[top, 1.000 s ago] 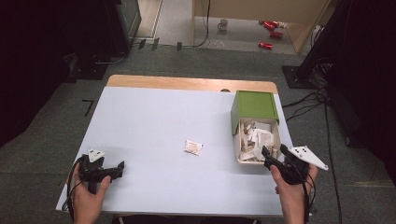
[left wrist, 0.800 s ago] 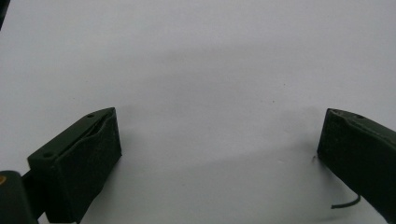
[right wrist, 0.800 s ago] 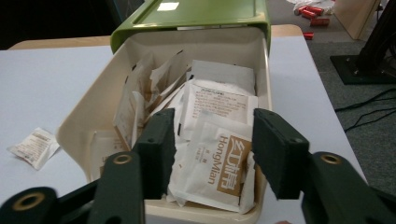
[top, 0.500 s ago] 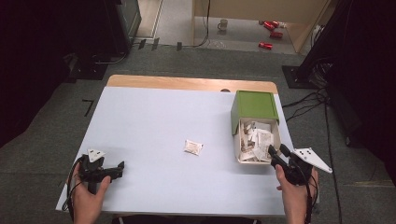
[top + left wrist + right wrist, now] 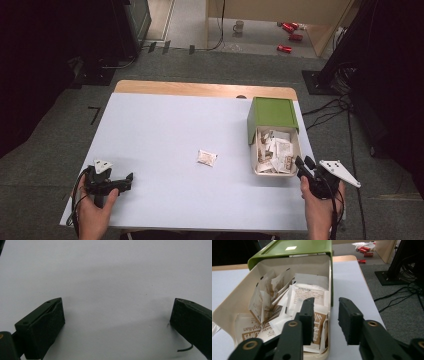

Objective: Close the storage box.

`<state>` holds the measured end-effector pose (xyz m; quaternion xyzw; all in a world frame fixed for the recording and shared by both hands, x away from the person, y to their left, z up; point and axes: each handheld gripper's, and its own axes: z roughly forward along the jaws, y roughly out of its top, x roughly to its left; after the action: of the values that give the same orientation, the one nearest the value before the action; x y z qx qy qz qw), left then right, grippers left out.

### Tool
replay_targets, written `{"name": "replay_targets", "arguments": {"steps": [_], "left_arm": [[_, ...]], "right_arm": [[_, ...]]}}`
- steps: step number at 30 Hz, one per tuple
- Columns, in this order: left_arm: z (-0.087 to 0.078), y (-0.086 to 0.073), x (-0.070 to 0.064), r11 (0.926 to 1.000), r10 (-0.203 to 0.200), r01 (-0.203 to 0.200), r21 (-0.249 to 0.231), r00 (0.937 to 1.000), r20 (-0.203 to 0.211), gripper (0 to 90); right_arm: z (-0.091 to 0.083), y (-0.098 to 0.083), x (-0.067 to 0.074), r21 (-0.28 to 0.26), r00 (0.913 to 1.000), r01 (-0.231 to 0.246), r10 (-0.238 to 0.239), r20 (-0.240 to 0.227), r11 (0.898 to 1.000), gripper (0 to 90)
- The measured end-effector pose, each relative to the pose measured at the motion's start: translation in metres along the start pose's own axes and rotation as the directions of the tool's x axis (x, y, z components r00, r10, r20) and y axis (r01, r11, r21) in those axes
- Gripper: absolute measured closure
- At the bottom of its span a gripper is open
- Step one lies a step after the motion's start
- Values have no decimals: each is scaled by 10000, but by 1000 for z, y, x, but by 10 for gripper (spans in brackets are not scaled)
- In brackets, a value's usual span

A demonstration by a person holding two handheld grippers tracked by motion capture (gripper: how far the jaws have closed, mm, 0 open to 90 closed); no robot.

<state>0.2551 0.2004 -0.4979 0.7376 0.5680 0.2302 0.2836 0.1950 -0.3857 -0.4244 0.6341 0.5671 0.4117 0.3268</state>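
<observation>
Table [image 5: 165, 125]: pale grey-white top, bare wooden strip along far edge, standing on grey carpet. Box [image 5: 274, 114]: green lid end toward far side, cream open tray toward near side, at right edge of table, packed with white and brown paper sachets [image 5: 275, 152] (printed lettering legible in right gripper view, sachets leaning every way). Single sachet [image 5: 206, 157]: flat on table near centre, well apart from box and from both grippers. Left gripper [image 5: 131, 177]: held in left hand [image 5: 95, 207] at near-left corner of table, jaws wide apart, nothing between them but bare tabletop in left gripper view. Right gripper [image 5: 302, 163]: held in right hand [image 5: 320, 205] at near-right corner, just beside near end of box; jaws narrowed with a gap remaining, having just been closing, nothing clamped; in right gripper view one jaw over sachets at near rim, the other outside tray wall, the wall in line with the gap. Room beyond table: dark equipment and black drapes at both sides, cables [image 5: 345, 107] across floor at right, mug [image 5: 239, 26] on pale floor at far side, red items [image 5: 290, 36] beside a wooden panel (identity too small to tell).
</observation>
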Motion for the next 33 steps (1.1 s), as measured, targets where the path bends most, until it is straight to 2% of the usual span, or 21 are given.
{"name": "replay_targets", "arguments": {"steps": [6, 13, 19, 25, 28, 30, 33], "left_arm": [[0, 0, 0, 10000, 2, -2, 2, 10000, 1, 0], [0, 0, 0, 10000, 2, -2, 1, 10000, 0, 0], [0, 0, 0, 10000, 1, -1, -1, 10000, 1, 0], [0, 0, 0, 10000, 4, -4, 0, 10000, 0, 0], [0, 0, 0, 10000, 4, -4, -3, 10000, -2, 0], [0, 0, 0, 10000, 3, -3, -1, 10000, -1, 0], [0, 0, 0, 10000, 5, -5, 0, 10000, -1, 0]], "right_arm": [[1, -5, -9, -55, 9987, -466, 464, -228, 9989, 796], [4, -10, -8, -41, 9997, -200, 200, -138, 9998, 841], [6, -13, -6, -163, 10000, 18, -18, 20, 9999, 845], [10, -19, -4, -53, 9997, 71, -70, 224, 10000, 852], [10, -19, -3, -81, 9998, 38, -37, 179, 10000, 895], [10, -19, 0, -75, 9992, 176, -173, 373, 9998, 900], [10, -16, 2, 64, 9986, 82, -85, 523, 9999, 900]]}}
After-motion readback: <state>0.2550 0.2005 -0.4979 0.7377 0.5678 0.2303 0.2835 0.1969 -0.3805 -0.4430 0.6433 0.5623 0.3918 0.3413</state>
